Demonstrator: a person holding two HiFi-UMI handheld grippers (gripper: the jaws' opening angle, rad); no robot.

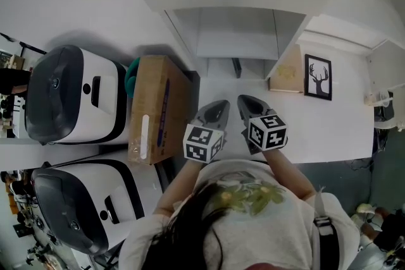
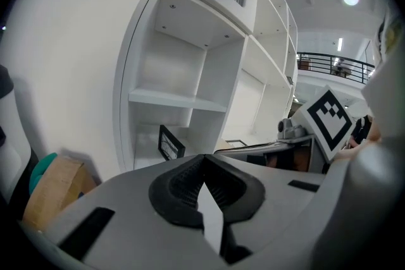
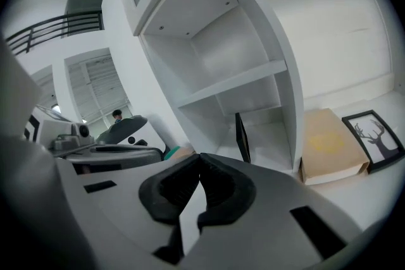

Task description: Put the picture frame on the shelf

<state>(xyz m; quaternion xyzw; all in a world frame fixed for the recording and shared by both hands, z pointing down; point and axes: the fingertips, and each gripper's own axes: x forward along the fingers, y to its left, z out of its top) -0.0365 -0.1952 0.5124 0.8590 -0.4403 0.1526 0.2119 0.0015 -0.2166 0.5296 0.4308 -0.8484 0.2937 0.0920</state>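
Both hand-held grippers sit low centre in the head view, side by side, markered cubes toward the person. The left gripper (image 1: 221,104) has its jaws closed: in its own view the black ribbed pads (image 2: 183,181) meet at the tips with nothing between them. The right gripper (image 1: 244,99) is likewise closed and empty, its pads (image 3: 221,186) meeting at the tips.

The thin black picture frame (image 1: 236,67) stands on edge in the lowest compartment of the white shelf unit (image 1: 218,41), upper centre of the head view. It is also seen in the left gripper view (image 2: 169,142) and the right gripper view (image 3: 242,136). Neither gripper touches it.

Right of the shelf, on the white tabletop (image 1: 329,129), a tan flat box (image 1: 286,71) is just beside the shelf's side wall. A black-framed deer print (image 1: 317,76) is just beside the box.

At the left of the frame are a brown cardboard box (image 1: 158,107) and two white-and-dark-grey machines (image 1: 73,95).
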